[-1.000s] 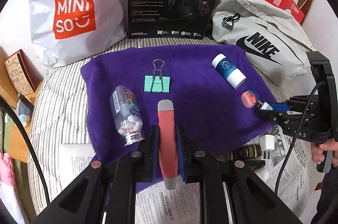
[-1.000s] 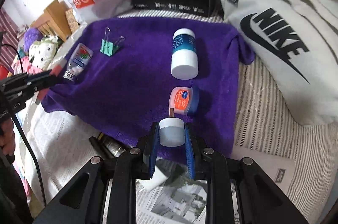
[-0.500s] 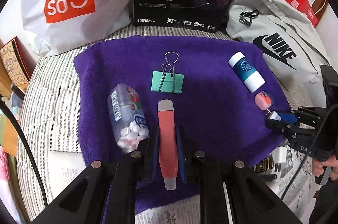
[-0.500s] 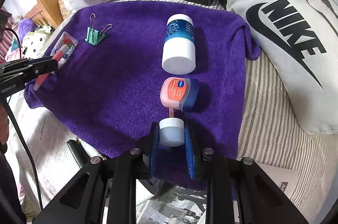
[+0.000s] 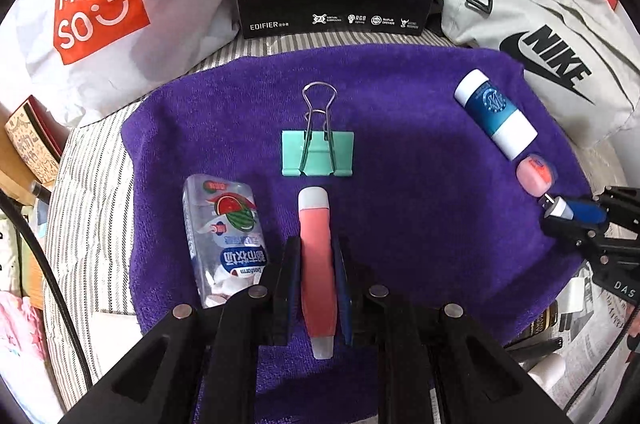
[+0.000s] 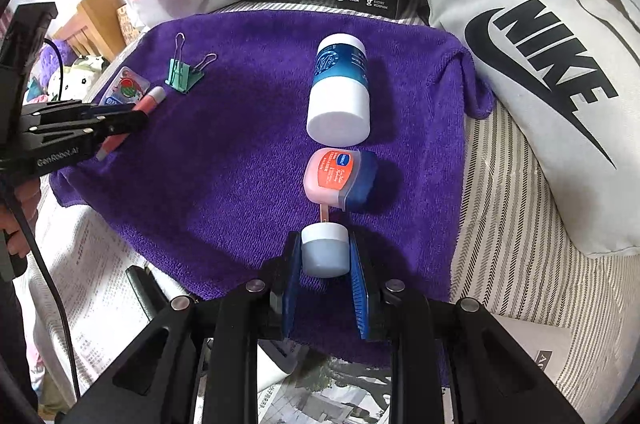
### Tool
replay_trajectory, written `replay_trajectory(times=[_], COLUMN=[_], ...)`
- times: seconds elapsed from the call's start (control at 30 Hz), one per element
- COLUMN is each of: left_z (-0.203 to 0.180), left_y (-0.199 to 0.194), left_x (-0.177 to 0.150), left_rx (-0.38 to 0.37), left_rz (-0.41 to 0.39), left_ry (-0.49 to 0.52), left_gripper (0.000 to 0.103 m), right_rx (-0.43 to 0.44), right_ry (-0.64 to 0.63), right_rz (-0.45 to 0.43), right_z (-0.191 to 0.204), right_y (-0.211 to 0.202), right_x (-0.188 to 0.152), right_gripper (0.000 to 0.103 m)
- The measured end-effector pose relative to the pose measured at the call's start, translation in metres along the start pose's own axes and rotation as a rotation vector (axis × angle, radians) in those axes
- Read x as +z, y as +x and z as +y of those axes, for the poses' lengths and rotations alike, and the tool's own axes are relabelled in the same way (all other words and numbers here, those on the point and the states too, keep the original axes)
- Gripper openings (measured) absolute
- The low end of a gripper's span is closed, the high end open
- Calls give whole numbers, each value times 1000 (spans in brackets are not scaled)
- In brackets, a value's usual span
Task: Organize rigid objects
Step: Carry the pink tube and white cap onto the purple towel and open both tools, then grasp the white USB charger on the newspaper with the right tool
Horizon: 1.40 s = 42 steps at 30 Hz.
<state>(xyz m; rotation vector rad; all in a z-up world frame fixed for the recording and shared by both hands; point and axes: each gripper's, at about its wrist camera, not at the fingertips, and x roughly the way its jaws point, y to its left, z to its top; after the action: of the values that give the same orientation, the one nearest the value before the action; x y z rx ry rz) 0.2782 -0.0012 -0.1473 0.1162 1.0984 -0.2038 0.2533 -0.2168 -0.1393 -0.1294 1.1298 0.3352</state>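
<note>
Left gripper (image 5: 316, 264) clamped on pink tube (image 5: 316, 256) at lower centre; right gripper (image 6: 325, 256) pinching small plug-like piece (image 6: 324, 250) (identity unclear). Could nudge neighbouring candy pack (image 5: 224, 236) or Vaseline jar (image 6: 340, 180) on release.

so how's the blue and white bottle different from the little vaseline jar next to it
The blue and white bottle is taller and slimmer, a long cylinder; the vaseline jar is short and squat. The bottle has a dark blue band and a white cap; the jar has a pinkish body, an orange label and a dark blue lid. Both lie on their sides on the purple towel, in a line, and neither gripper holds either of them.
</note>
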Motion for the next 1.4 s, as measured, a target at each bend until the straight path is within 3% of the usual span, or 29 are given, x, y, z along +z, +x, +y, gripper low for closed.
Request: replay_trajectory(times=[0.23, 0.33, 0.4, 0.47, 0.7, 0.83, 0.9, 1.07, 1.27, 1.4], left_z=[1, 2, 1, -3, -6, -2, -2, -3, -9, -12], left_y=[0, -3, -6, -9, -20, -39, -49, -80, -99, -103], left_x=[0, -1, -3, -5, -17, -28, -32, -46, -66, -78], left_rx=[-3, -37, -66, -76, -60, -63, -71, -64, -101, -115], left_rz=[0, 9, 13, 19, 48, 25, 14, -39, -61, -53], left_ry=[7, -5, -14, -9, -11, -32, -35, -36, -48, -30], left_gripper=[18, 30, 45, 53, 55, 57, 57, 63, 63, 63], right_rx=[2, 3, 14, 35, 9, 17, 9, 3, -1, -28], right_ry=[-7, -19, -25, -28, -21, -4, 11, 55, 57, 1], right_rz=[4, 15, 24, 29, 36, 27, 11, -40, -123, -92], right_z=[1, 2, 1, 0, 1, 0, -1, 1, 20, 33], right_y=[0, 0, 1, 1, -3, -16, -25, -54, -91, -71], right_x=[0, 1, 2, 3, 3, -1, -4, -21, -61, -77], right_gripper=[24, 25, 26, 29, 39, 43, 53, 61, 61, 61])
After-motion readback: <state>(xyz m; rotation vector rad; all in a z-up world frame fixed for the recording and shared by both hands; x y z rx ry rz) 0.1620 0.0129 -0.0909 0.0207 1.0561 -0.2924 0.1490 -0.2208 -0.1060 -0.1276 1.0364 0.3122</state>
